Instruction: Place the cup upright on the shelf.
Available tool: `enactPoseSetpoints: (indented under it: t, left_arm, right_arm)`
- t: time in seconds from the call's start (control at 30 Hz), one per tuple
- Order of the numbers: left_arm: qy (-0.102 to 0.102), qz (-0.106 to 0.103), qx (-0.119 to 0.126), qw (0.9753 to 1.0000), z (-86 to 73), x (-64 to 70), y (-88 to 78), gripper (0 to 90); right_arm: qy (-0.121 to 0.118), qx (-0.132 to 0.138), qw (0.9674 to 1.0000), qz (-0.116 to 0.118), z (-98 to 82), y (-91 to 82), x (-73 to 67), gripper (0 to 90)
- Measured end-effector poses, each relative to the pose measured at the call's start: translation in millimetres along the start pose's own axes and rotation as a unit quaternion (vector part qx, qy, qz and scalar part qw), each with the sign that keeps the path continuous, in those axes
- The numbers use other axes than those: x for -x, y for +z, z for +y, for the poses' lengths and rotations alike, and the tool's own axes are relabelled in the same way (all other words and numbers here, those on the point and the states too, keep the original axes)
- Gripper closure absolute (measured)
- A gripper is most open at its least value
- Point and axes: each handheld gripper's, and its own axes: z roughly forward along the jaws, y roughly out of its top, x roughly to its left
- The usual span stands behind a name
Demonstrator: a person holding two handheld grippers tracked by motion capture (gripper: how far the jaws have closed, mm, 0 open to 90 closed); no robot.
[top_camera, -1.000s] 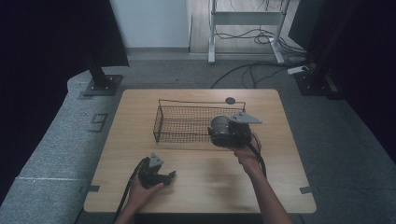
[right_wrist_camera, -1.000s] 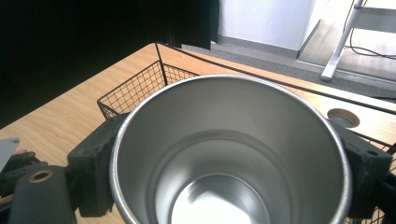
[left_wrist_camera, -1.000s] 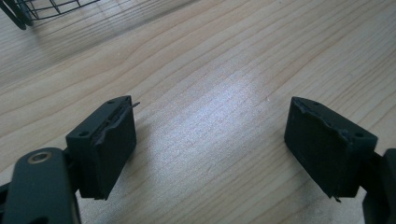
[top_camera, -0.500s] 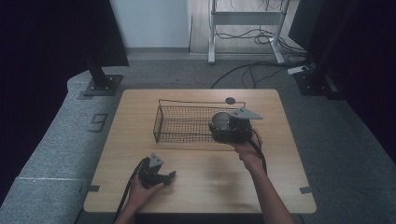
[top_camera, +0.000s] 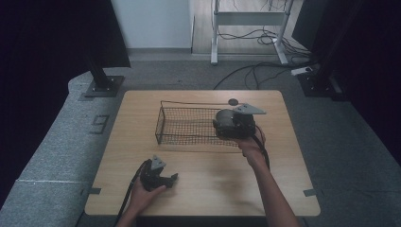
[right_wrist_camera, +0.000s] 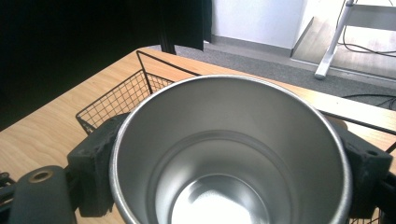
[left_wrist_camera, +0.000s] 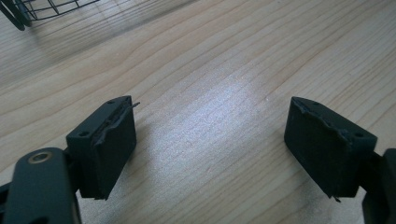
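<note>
Got the cup (right_wrist_camera: 229, 154) clamped in my right gripper (top_camera: 235, 124), held over the basket's (top_camera: 189, 126) right end. Left gripper (left_wrist_camera: 210, 149) rests wide open, empty. Next I'd lower it in gently.

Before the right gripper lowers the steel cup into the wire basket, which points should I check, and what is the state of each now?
1. Grip: the right gripper has a jaw pressed on each side of the shiny round steel cup: ok.
2. Cup contents: inside looks empty: ok.
3. Position: in the high view the cup is at the right end of the black wire mesh basket; whether it is inside or above: cannot tell.
4. Basket floor: free mesh beside the cup: ok.
5. Left gripper: open, low over the light wooden table, away from the basket: ok.
</note>
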Motion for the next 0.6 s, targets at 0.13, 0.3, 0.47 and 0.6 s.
enactPoseSetpoints:
  t: [0.13,0.3,0.47,0.6]
  left_arm:
    - [0.000,0.000,0.000,1.0000,0.0,-0.1,0.0,16.9]
    - [-0.001,0.000,0.001,1.0000,0.0,0.1,0.1,16.9]
    - [-0.001,0.000,0.001,1.0000,-0.1,0.2,0.1,16.9]
    - [-0.001,0.000,0.001,1.0000,0.0,0.1,0.1,16.9]
  right_arm:
    - [0.002,-0.001,1.0000,-0.002,1.1,3.9,3.4,13.7]
    - [0.005,-0.002,1.0000,-0.005,3.4,9.0,6.5,13.7]
    - [0.007,-0.007,0.9999,-0.009,6.4,15.0,9.5,13.7]
    - [0.009,-0.010,0.9998,-0.012,8.3,19.3,12.3,13.7]
